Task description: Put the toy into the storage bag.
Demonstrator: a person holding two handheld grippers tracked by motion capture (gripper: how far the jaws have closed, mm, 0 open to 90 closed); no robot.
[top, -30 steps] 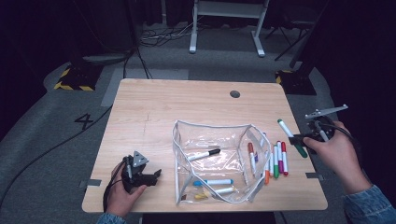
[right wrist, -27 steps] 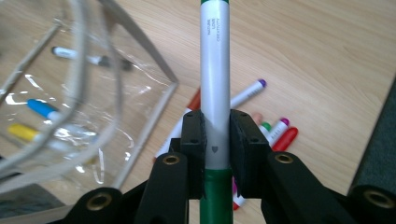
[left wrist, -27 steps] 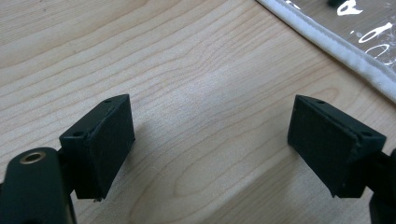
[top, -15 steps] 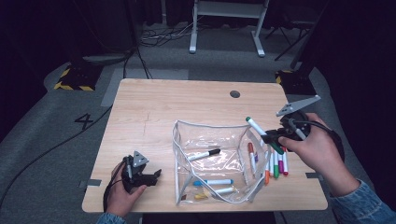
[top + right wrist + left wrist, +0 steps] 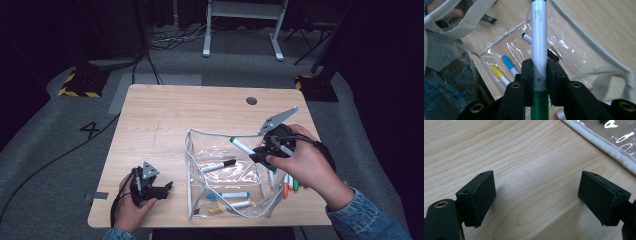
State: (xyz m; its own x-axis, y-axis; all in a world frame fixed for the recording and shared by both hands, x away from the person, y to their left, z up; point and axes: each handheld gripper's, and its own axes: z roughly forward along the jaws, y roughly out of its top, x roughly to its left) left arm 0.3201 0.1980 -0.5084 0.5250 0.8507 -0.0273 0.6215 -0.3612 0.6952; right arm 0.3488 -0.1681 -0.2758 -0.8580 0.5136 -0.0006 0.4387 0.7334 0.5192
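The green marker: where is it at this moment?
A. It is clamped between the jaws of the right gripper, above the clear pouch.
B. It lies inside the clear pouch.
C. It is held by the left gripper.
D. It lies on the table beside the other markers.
A: the right gripper has its jaws pressed on the white barrel of the green marker, with the clear pouch lying below it, while the left gripper is open and holds nothing.

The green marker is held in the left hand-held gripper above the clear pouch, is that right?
Not quite. The right hand-held gripper holds the green marker, as the right gripper view shows. It is indeed above the clear pouch.
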